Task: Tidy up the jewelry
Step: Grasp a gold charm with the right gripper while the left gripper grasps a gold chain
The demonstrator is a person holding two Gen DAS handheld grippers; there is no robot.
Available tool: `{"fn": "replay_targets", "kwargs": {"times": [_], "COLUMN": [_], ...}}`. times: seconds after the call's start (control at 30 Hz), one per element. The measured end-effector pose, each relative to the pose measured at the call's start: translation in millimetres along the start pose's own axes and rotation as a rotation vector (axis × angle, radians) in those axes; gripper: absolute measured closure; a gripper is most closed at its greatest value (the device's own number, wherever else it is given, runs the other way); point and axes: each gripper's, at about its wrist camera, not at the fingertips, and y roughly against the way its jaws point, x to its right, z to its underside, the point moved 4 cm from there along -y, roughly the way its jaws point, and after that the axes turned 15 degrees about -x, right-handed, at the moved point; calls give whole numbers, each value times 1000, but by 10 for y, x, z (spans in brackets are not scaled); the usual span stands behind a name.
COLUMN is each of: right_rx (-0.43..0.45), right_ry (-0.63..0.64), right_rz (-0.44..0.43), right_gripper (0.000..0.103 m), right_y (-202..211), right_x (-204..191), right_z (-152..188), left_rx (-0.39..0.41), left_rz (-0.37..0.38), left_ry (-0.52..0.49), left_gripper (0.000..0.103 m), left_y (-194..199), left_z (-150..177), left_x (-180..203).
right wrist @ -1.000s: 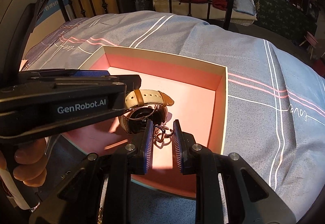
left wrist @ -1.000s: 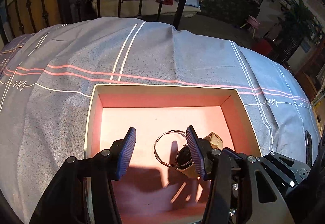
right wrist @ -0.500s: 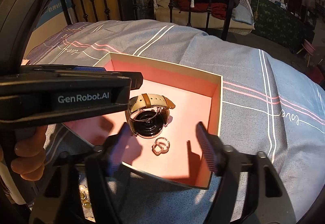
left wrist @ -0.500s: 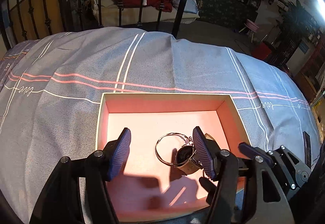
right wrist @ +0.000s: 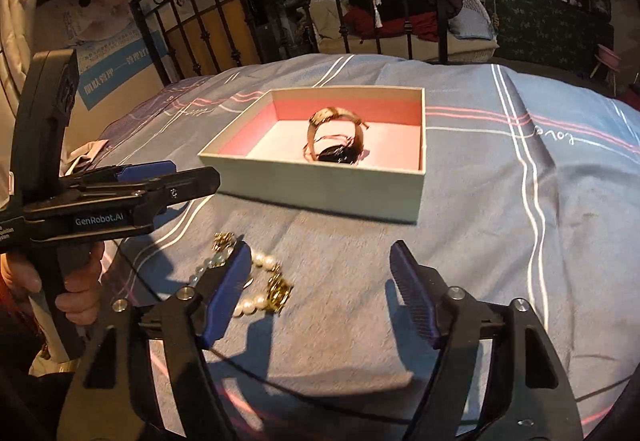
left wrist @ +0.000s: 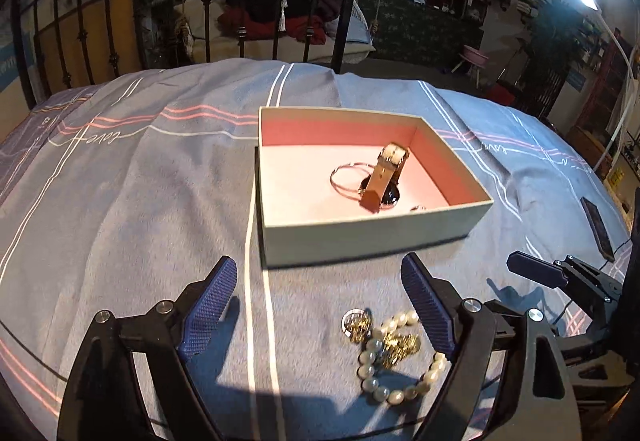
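Nearest the cameras, the left gripper point(left wrist: 316, 309) is held over the bedspread point(left wrist: 120, 201) with its jaws wide apart and opening further – nothing is clamped between them. The right gripper point(right wrist: 316, 289) is likewise empty; its jaws are apart but closing a little. Just in front of both, loose on the bedspread, a pearl bracelet point(left wrist: 394, 357) is seen tangled with small gold pieces point(right wrist: 280, 291), possibly earrings or charms – these are not yet put away. Farther off, the open box point(left wrist: 372, 233) with a pink lining is set on the bed, well apart from the loose pieces. Inside it a watch point(left wrist: 386, 177) with a tan strap, a thin bangle point(left wrist: 348, 179) and a small ring point(left wrist: 418, 207) are already laid. The task is judged roughly half done: the bracelet and gold pieces remain to be carried into the box.
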Motion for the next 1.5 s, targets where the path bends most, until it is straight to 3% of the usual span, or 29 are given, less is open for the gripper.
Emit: {"fn": "replay_targets", "kwargs": {"times": [0.07, 0.37, 0.6, 0.77, 0.9, 1.0, 1.07, 1.23, 1.5], "right_rx": [-34, -77, -85, -85, -85, -85, -84, -81, -34], "right_ry": [11, 32, 41, 38, 37, 36, 36, 38, 49], "right_rz": [-16, -16, -3, -4, -5, -4, -5, -5, 5], "right_gripper": [55, 83, 88, 88, 88, 88, 88, 88, 89], "right_y": [-79, -195, -220, -226, -224, -223, -222, -214, -82], "right_x": [-67, -159, -152, -149, -145, -143, -145, -150, -171], "right_z": [63, 146, 178, 184, 184, 186, 190, 189, 142], "left_rx": [-6, -42, -49, -52, -40, -44, -49, -36, -4], "left_rz": [6, -14, -25, -15, -10, -3, 2, 22, 118], "left_ry": [-3, -79, -99, -131, -136, -149, -163, -181, -73], "left_gripper": [21, 25, 36, 55, 57, 70, 89, 92, 92], "left_y": [-21, -157, -231, -246, -227, -244, -259, -237, -26], "left_z": [116, 241, 198, 212, 208, 209, 218, 226, 63], "left_x": [-28, 76, 127, 186, 208, 237, 268, 319, 117]}}
